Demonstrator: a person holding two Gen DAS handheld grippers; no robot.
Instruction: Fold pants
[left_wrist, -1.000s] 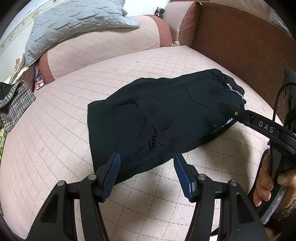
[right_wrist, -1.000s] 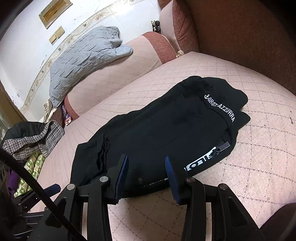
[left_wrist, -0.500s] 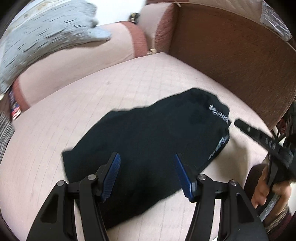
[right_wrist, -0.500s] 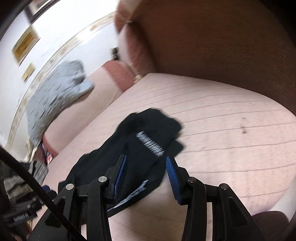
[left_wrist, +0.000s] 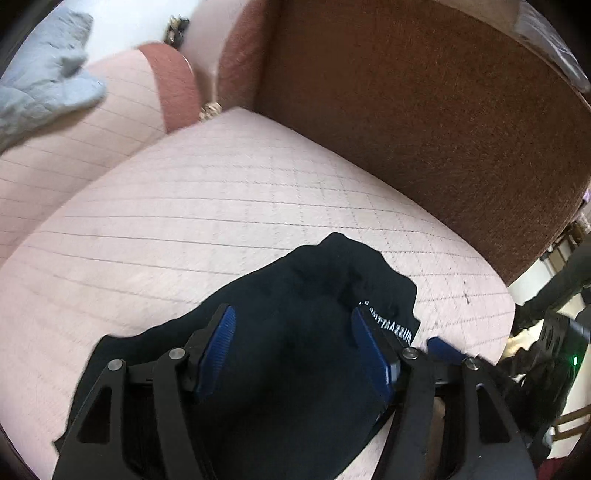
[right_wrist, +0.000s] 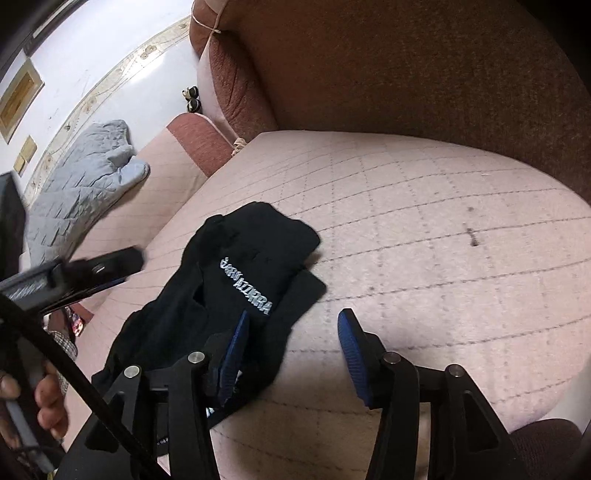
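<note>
The black pants (right_wrist: 236, 295) lie bunched on the pink quilted sofa cushion (right_wrist: 424, 229), white lettering up, probably already folded down to a compact bundle and now just being tidied. The left claw (left_wrist: 291, 343) hangs low over the cloth with its blue pads apart, gripping nothing. The right claw (right_wrist: 291, 350) is spread too, one pad at the bundle's near edge, likely placed to nip that edge.
</note>
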